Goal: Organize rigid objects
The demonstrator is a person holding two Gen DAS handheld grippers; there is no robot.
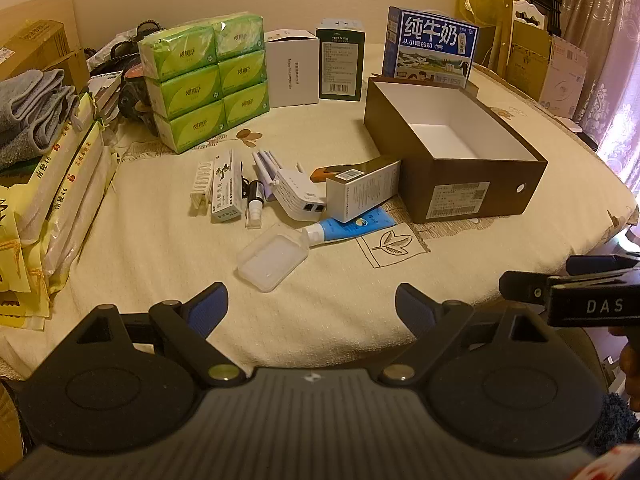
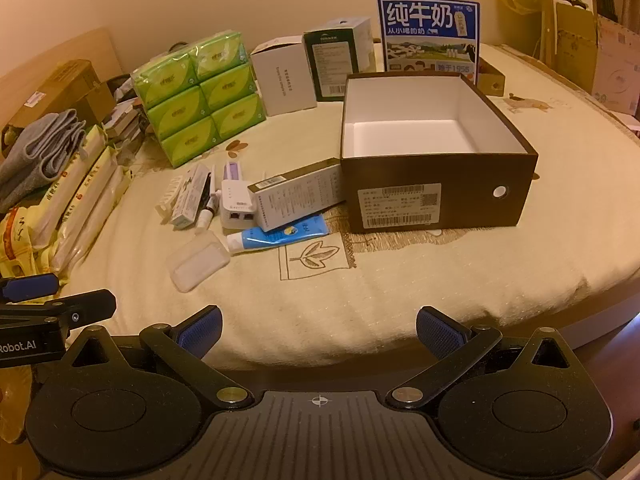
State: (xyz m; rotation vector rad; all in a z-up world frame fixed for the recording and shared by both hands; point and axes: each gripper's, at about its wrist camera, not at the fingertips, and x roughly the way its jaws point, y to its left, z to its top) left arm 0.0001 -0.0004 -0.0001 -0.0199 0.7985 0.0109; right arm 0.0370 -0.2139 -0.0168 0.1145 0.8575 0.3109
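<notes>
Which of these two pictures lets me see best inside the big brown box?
The right wrist view: it faces the brown box squarely, showing its bare white floor. The left wrist view shows the box more obliquely, its near wall hiding some floor.

Matt cardboard box (image 2: 436,196), clear plastic case (image 1: 273,257), glossy plastic tube (image 1: 348,227), woven cloth cover (image 2: 320,304).

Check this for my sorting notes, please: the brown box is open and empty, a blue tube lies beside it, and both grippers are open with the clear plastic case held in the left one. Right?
Not quite. The left gripper holds nothing: the clear plastic case lies on the table ahead of it, as the left wrist view shows. The brown box is open and empty, the blue tube lies beside it, and the right gripper is open too.
</notes>
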